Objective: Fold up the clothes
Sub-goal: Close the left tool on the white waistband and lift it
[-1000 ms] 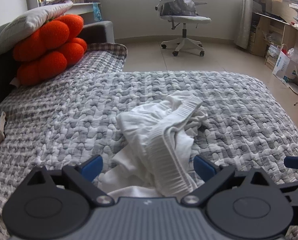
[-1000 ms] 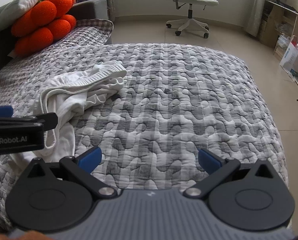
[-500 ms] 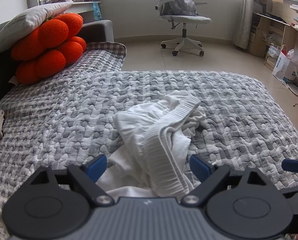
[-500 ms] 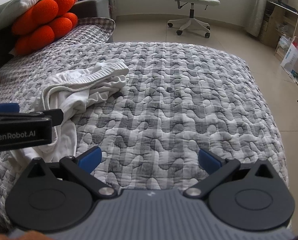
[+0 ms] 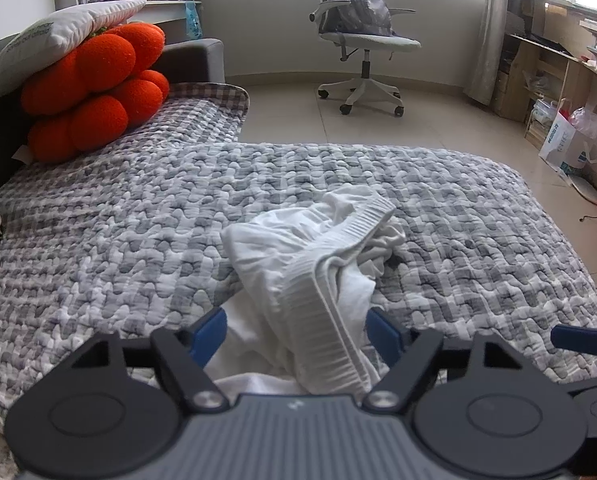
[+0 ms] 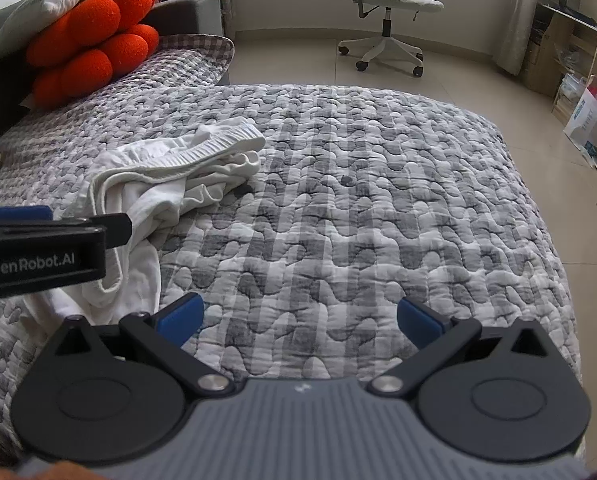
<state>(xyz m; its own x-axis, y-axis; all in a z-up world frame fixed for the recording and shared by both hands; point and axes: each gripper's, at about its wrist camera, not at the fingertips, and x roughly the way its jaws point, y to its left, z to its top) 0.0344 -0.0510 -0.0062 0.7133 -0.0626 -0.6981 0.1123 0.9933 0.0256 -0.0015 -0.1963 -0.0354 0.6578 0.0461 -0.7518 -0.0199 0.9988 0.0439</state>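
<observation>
A crumpled white garment (image 5: pixel 298 248) with a ribbed waistband lies on the grey checked quilt (image 5: pixel 118 240). My left gripper (image 5: pixel 296 330) sits low over its near end, and its jaws are closing with the waistband and loose cloth between the blue pads, which do not clearly press on it. In the right wrist view the garment (image 6: pixel 170 176) is at the left, with the left gripper (image 6: pixel 42 248) reaching in over it. My right gripper (image 6: pixel 298 316) stands open above bare quilt (image 6: pixel 358 220), nothing between its fingers.
An orange bobbled cushion (image 5: pixel 94 92) under a white pillow (image 5: pixel 58 36) leans at the sofa's far left. Beyond the quilt's far edge is tiled floor with an office chair (image 5: pixel 362 40). Shelves and bags (image 5: pixel 558 140) line the right wall.
The left gripper's blue pads have drawn closer together around the white garment's waistband. The right gripper and the garment have stayed where they were.
</observation>
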